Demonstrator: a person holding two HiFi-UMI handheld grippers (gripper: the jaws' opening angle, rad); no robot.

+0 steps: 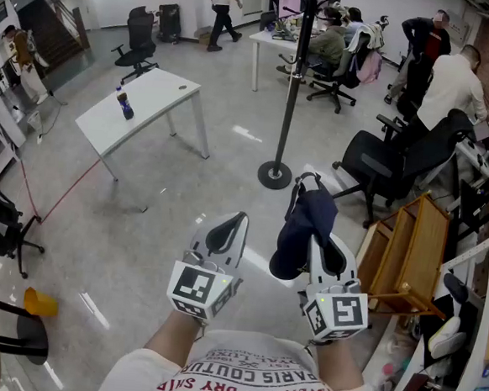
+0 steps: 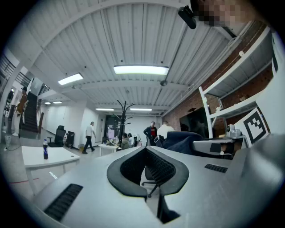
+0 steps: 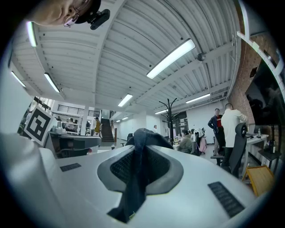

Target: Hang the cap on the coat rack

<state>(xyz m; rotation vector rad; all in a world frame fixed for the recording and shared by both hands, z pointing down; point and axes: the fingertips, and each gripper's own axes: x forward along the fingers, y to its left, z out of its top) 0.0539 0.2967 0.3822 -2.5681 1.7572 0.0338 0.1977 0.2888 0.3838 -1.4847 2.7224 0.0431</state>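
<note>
My right tongs [image 1: 309, 187] clamp the navy cap [image 1: 297, 235]; left tongs [image 1: 237, 222] together, empty. Open floor [image 1: 184, 211] lies before the coat rack [image 1: 292, 84].

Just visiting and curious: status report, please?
Right gripper shut on dark cap. Left gripper shut, empty. Coat rack ahead; nothing seen between.

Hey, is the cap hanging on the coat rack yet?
No, the cap sits clamped between the jaws of the right gripper, well short of the coat rack.

Open-plan office: white desks [image 1: 142, 106], swivel chairs [image 1: 137, 40], seated workers [image 1: 328, 41].
</note>
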